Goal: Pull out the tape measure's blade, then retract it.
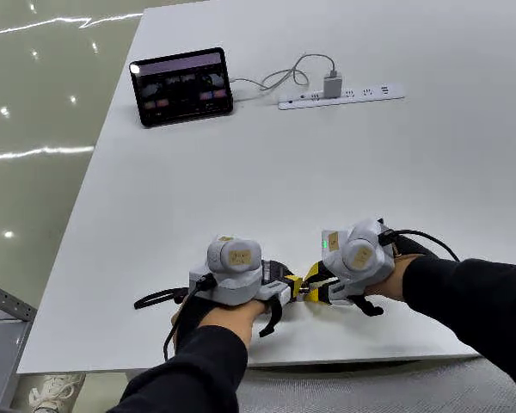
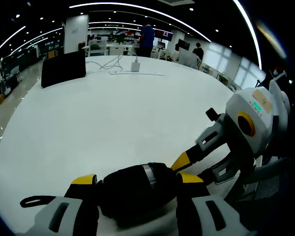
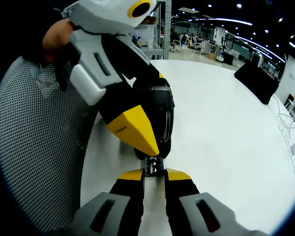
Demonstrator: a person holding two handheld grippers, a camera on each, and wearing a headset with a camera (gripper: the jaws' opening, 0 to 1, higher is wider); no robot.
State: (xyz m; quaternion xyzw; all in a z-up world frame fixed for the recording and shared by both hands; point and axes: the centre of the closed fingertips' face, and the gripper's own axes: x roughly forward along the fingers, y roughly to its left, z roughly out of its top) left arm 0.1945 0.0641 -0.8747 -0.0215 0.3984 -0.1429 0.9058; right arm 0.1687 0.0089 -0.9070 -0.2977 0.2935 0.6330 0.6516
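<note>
The black tape measure (image 2: pixel 137 192) lies near the table's front edge, its case held between the yellow-tipped jaws of my left gripper (image 2: pixel 137 179), which is shut on it. In the head view the case (image 1: pixel 278 272) sits between both grippers, with the left gripper (image 1: pixel 284 286) on its left. My right gripper (image 3: pixel 154 173) is shut on the short blade tip (image 3: pixel 154 166) sticking out of the case (image 3: pixel 160 115). Little blade shows. The right gripper (image 1: pixel 314 288) sits close against the case. A black wrist strap (image 1: pixel 155 298) trails left.
A tablet (image 1: pixel 182 84) stands at the back left of the white table (image 1: pixel 267 172). A power strip (image 1: pixel 361 93) with a charger (image 1: pixel 333 84) and cable lies at the back. The table's front edge runs just below the grippers. A mesh chair back (image 3: pixel 34 142) is beside the table.
</note>
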